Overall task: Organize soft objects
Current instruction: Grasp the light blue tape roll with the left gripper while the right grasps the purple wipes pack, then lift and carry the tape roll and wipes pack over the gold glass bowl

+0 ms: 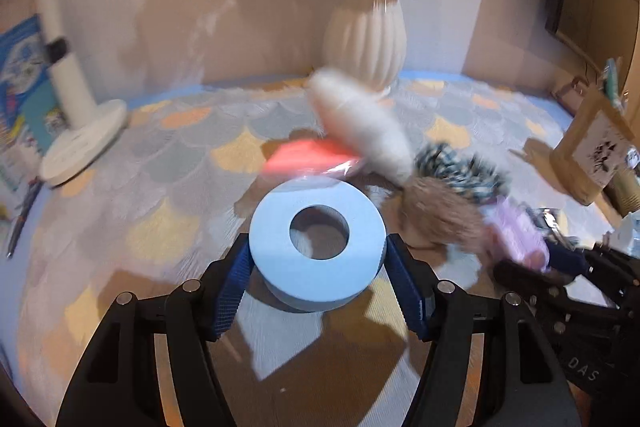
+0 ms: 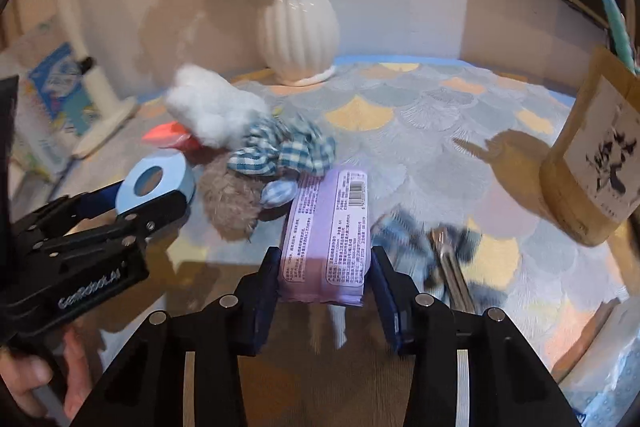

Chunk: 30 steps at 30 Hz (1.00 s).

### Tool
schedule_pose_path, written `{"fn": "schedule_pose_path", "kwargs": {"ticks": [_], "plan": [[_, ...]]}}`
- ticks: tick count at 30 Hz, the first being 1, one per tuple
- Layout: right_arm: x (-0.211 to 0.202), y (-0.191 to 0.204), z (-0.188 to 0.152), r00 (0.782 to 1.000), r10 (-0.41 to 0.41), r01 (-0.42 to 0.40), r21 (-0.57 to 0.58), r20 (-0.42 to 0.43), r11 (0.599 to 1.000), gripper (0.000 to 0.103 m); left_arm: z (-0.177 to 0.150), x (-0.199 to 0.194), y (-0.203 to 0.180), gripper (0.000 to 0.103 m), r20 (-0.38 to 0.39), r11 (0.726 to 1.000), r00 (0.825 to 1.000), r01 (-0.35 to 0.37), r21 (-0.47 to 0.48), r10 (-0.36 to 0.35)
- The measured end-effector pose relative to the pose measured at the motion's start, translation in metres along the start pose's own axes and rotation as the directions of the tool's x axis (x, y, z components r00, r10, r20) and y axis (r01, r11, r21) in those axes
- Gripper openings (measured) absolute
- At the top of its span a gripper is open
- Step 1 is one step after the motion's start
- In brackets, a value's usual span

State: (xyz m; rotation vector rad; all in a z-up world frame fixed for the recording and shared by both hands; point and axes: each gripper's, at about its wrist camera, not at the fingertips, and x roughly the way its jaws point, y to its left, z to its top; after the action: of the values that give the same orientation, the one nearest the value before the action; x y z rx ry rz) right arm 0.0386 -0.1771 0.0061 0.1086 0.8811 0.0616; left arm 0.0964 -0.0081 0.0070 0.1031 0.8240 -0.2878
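Observation:
A pale blue foam ring stands on the patterned cloth between the blue pads of my left gripper, which press on its two sides; the ring also shows in the right wrist view. My right gripper is shut on the near end of a purple tissue pack, label up. Just behind lie a white fluffy toy, a blue checked cloth piece, a brown furry piece and an orange-red item, partly hidden by the toy.
A white ribbed vase with flowers stands at the back by the wall. A wooden holder is at the right, a white stand base at the left. A dark checked cloth with a metal clip lies right of the pack. A hand holds the left gripper.

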Motion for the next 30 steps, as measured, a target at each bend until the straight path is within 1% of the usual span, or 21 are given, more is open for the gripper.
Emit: {"fn": "schedule_pose_path", "kwargs": {"ticks": [2,3,5,6,8,10,13,14,15,16,17,19,22,24,27,29,30], "plan": [[-0.012,0.001,-0.014,0.998,0.059,-0.059,-0.042,-0.005,0.997,0.043,-0.011,-0.019,-0.003,0.064,0.055,1.000,0.998,-0.023,-0.020,0.024],[-0.019,0.003,-0.022,0.994,0.104,-0.105,-0.078,-0.017,0.991,0.043,-0.019,-0.032,-0.006,0.064,0.090,0.999,0.995,-0.033,-0.034,0.036],[-0.034,0.010,-0.039,0.983,0.182,-0.185,-0.152,-0.034,0.971,0.043,-0.034,-0.051,-0.009,0.064,0.122,0.998,0.992,-0.011,-0.066,0.019],[-0.042,0.015,-0.047,0.979,0.201,-0.205,-0.193,-0.039,0.960,0.043,-0.043,-0.061,-0.011,0.064,0.136,0.997,0.991,-0.005,-0.083,0.016],[-0.055,0.024,-0.066,0.977,0.206,-0.213,-0.285,-0.057,0.935,0.043,-0.054,-0.075,-0.015,0.064,0.152,0.995,0.988,-0.007,-0.098,0.021],[-0.064,0.029,-0.081,0.979,0.194,-0.206,-0.341,-0.071,0.917,0.043,-0.065,-0.087,-0.016,0.064,0.165,0.993,0.986,0.002,-0.120,0.018],[-0.074,0.027,-0.099,0.979,0.187,-0.206,-0.368,-0.086,0.907,0.043,-0.079,-0.105,-0.015,0.064,0.198,0.988,0.980,0.018,-0.154,0.013],[-0.075,0.023,-0.104,0.977,0.190,-0.213,-0.358,-0.097,0.909,0.045,-0.083,-0.109,-0.017,0.064,0.206,0.987,0.978,0.024,-0.157,0.009],[-0.077,0.018,-0.107,0.975,0.200,-0.221,-0.342,-0.095,0.913,0.051,-0.087,-0.112,-0.016,0.064,0.214,0.987,0.977,0.029,-0.158,0.006],[-0.079,0.014,-0.109,0.973,0.212,-0.232,-0.320,-0.097,0.919,0.059,-0.090,-0.114,-0.015,0.064,0.215,0.986,0.977,0.037,-0.160,-0.002],[-0.079,0.011,-0.108,0.971,0.218,-0.239,-0.295,-0.103,0.925,0.059,-0.090,-0.113,-0.014,0.065,0.209,0.986,0.978,0.047,-0.163,-0.012],[-0.078,0.014,-0.107,0.974,0.196,-0.222,-0.292,-0.115,0.930,0.060,-0.089,-0.110,-0.012,0.065,0.200,0.984,0.979,0.056,-0.171,-0.021],[-0.072,0.025,-0.102,0.985,0.125,-0.155,-0.295,-0.120,0.943,0.060,-0.090,-0.105,-0.008,0.066,0.177,0.980,0.983,0.070,-0.189,-0.036],[-0.070,0.026,-0.100,0.988,0.108,-0.135,-0.281,-0.108,0.950,0.061,-0.090,-0.102,-0.006,0.067,0.161,0.977,0.986,0.078,-0.201,-0.045],[-0.066,0.027,-0.100,0.993,0.095,-0.112,-0.277,-0.074,0.954,0.061,-0.089,-0.091,-0.002,0.067,0.104,0.972,0.994,0.063,-0.227,-0.040],[-0.066,0.028,-0.101,0.994,0.093,-0.104,-0.288,-0.053,0.952,0.060,-0.088,-0.082,-0.001,0.068,0.055,0.970,0.997,0.064,-0.234,-0.052],[-0.068,0.028,-0.102,0.994,0.096,-0.105,-0.294,-0.045,0.950,0.056,-0.087,-0.078,-0.002,0.068,0.035,0.970,0.998,0.055,-0.236,-0.048]]}}
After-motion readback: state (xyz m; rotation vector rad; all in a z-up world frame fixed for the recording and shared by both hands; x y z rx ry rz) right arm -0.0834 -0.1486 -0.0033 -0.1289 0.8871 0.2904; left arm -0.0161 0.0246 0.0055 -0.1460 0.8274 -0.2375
